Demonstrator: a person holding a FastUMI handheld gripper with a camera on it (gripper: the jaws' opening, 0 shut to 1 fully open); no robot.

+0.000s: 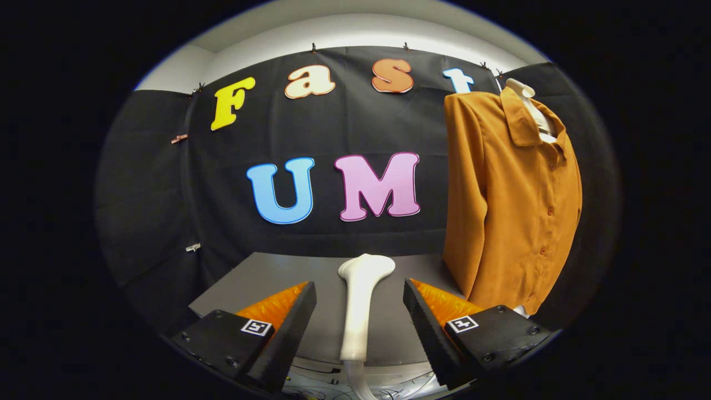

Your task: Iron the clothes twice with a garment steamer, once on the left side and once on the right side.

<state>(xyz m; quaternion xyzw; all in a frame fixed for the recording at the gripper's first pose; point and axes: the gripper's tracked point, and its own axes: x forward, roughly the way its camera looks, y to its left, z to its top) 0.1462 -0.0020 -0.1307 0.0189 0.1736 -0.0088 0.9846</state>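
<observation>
Tongs: the tongs (360, 311) stood wide open, gripping nothing, one finger either side of the steamer with clear gaps
Steamer: the white garment steamer (361, 303) lay on the grey table (289, 272), handle nearest and running between the fingers, head pointing away, hose trailing off the near edge
Shirt: the orange shirt (508, 194) hung buttoned on a white form at the table's far right, well beyond the fingers
Risk: closing off-centre on the smooth, rounded handle could have let it roll or slip out; the trailing hose might have tugged the steamer askew once lifted, and a swing towards the shirt could have snagged the near sleeve
</observation>
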